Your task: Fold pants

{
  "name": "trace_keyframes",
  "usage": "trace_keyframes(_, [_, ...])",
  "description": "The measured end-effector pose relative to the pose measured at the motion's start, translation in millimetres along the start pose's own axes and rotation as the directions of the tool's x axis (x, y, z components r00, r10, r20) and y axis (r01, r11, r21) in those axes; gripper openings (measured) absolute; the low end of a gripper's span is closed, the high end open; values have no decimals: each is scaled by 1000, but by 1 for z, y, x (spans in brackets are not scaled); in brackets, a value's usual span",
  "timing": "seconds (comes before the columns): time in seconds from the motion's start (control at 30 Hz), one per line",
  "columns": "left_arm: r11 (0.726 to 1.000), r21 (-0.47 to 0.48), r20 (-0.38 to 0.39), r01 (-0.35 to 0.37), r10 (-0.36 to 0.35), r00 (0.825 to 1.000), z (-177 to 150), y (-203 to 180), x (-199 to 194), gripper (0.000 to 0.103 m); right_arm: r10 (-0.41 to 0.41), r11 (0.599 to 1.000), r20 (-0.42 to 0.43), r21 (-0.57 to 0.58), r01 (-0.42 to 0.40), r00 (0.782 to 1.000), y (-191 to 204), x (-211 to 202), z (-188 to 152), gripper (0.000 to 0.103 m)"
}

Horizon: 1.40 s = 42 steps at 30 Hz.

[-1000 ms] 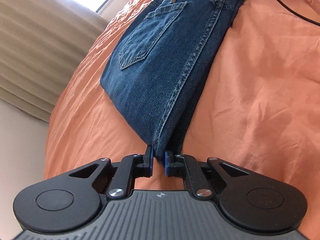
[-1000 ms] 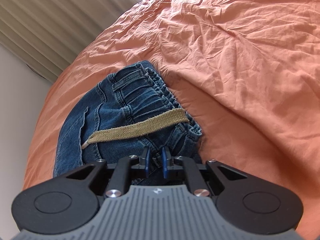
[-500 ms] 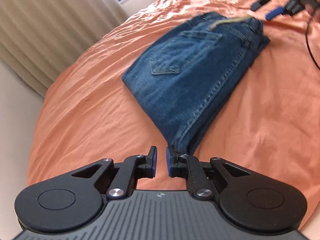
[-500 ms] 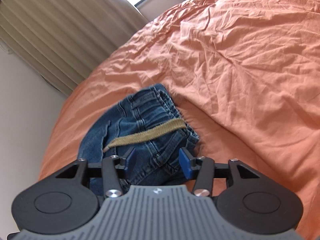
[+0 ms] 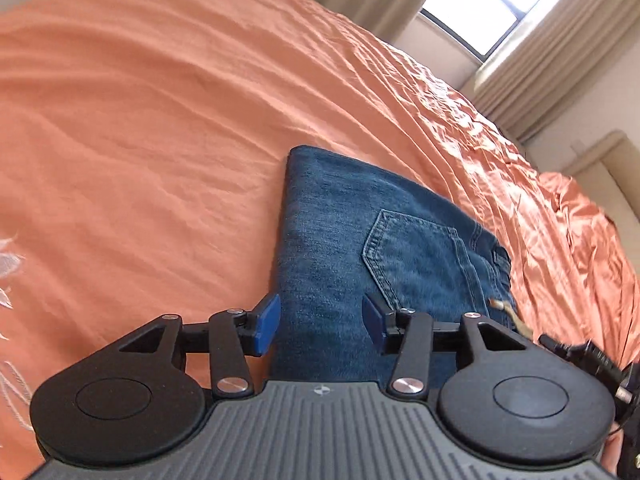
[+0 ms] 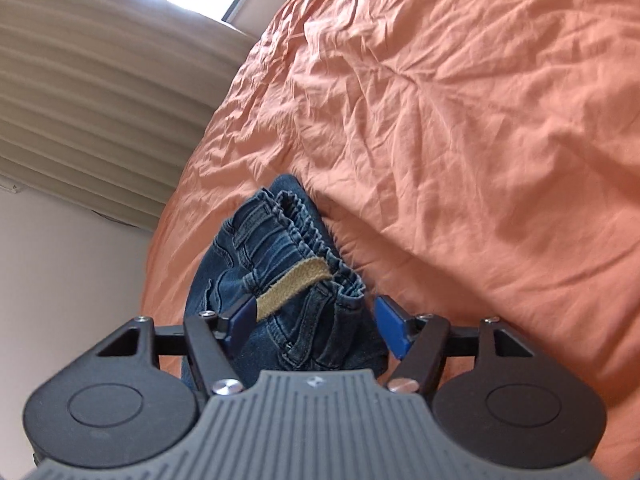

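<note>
One bed [image 5: 160, 120], orange sheet, fills both views. One pair of pants [image 5: 360, 248], folded jeans, flat on it, lower centre of both frames. One back pocket [image 5: 416, 256] faces up; one tan drawstring [image 6: 292, 284] crosses the waistband. Long axis runs from lower right to upper left in my left view, waistband at the lower right. Two tools: my left tool [image 5: 320, 326] spread wide above the denim, my right tool [image 6: 316, 326] spread wide at the waistband end. Neither grips anything.

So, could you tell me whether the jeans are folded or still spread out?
Folded: the jeans lie as a compact rectangle on the orange bedspread, back pocket on top.
</note>
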<state>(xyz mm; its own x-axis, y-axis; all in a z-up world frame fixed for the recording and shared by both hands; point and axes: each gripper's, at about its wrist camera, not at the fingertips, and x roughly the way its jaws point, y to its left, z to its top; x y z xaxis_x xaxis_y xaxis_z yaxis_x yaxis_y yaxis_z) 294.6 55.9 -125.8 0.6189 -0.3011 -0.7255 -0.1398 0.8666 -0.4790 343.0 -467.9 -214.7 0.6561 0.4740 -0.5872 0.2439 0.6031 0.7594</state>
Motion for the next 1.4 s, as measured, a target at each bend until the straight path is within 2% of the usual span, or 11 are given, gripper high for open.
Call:
trace_keyframes(0.13, [994, -105, -23, 41, -43, 999, 7, 18, 24, 59, -3, 1000, -53, 1, 3, 999, -5, 21, 1, 63])
trace_keyframes(0.3, [983, -158, -63, 90, -101, 993, 13, 36, 56, 59, 31, 999, -86, 27, -29, 996, -5, 45, 2, 64])
trace_keyframes(0.43, [959, -221, -58, 175, -192, 980, 16, 53, 77, 59, 76, 995, -91, 74, -69, 993, -9, 60, 7, 64])
trace_keyframes(0.5, [947, -245, -52, 206, -225, 973, 18, 58, 86, 56, 97, 992, -91, 90, -89, 991, -11, 64, 8, 60])
trace_keyframes(0.63, [944, -233, -50, 234, -252, 967, 21, 59, 95, 40, 133, 986, -94, 116, -122, 987, -17, 67, 11, 47])
trace_keyframes(0.67, [941, -233, -46, 244, -261, 964, 21, 60, 95, 33, 141, 984, -96, 120, -129, 985, -17, 67, 11, 40])
trace_keyframes(0.77, [945, -226, -25, 238, -250, 968, 21, 57, 91, 18, 172, 980, -85, 117, -162, 981, -13, 61, 10, 28])
trace_keyframes(0.87, [958, -191, -4, 212, -217, 976, 22, 48, 80, 12, 193, 980, -62, 62, -189, 979, 0, 50, 10, 24])
trace_keyframes(0.97, [969, -155, 8, 190, -191, 981, 27, 34, 69, 10, 206, 978, -64, 26, -205, 976, 18, 39, 10, 23])
trace_keyframes(1.17, [975, -118, 15, 187, -186, 982, 39, 18, 37, 8, 160, 971, -126, -160, -179, 979, 89, 6, 2, 22])
trace_keyframes(1.4, [978, -94, 49, 187, -183, 982, 55, 44, -31, 8, 205, 947, -186, -211, -243, 961, 150, -4, -39, 22])
